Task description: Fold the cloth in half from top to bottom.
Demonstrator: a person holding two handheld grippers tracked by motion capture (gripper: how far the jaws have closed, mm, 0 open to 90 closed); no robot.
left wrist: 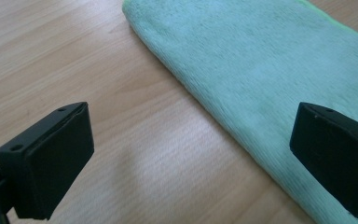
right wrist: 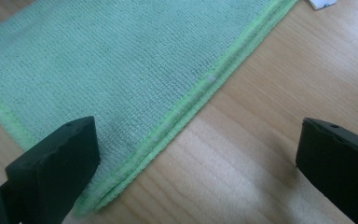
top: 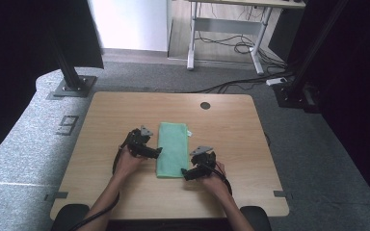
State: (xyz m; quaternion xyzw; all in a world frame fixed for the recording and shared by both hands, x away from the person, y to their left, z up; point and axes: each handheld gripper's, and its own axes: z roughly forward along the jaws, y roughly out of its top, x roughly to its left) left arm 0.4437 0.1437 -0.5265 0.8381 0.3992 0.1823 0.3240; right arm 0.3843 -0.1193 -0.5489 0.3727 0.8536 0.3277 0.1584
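The green cloth [top: 173, 149] lies flat near the centre of the wooden table [top: 101, 125], folded into a narrow strip whose long axis runs away from the person. The left gripper [top: 157, 151] sits at the strip's left long edge, about midway along it; the right gripper [top: 185, 173] sits at the strip's near right corner. Both grippers are released, jaws spread wide, and hold nothing. In the left gripper view, the cloth [left wrist: 261, 70] presents a rounded, folded edge running between the 2 jaws, with 1 jaw over bare wood and the other over the fabric. In the right gripper view, the cloth [right wrist: 121, 70] shows its stitched bright-green hems, 2 layers stacked, running up between the jaws, with the near corner just beside the left-hand jaw. The step in hand appears to be taking hold of the strip for a further fold. Recommended procedure: lower each gripper until the lower jaw touches the table, slide that jaw under the edge, and confirm that both layers are between the pads before closing. At the hemmed side, take both hems together; catching only the upper layer would open the existing fold. Lift both grips evenly, keeping the strip taut, and avoid dragging it across the wood.
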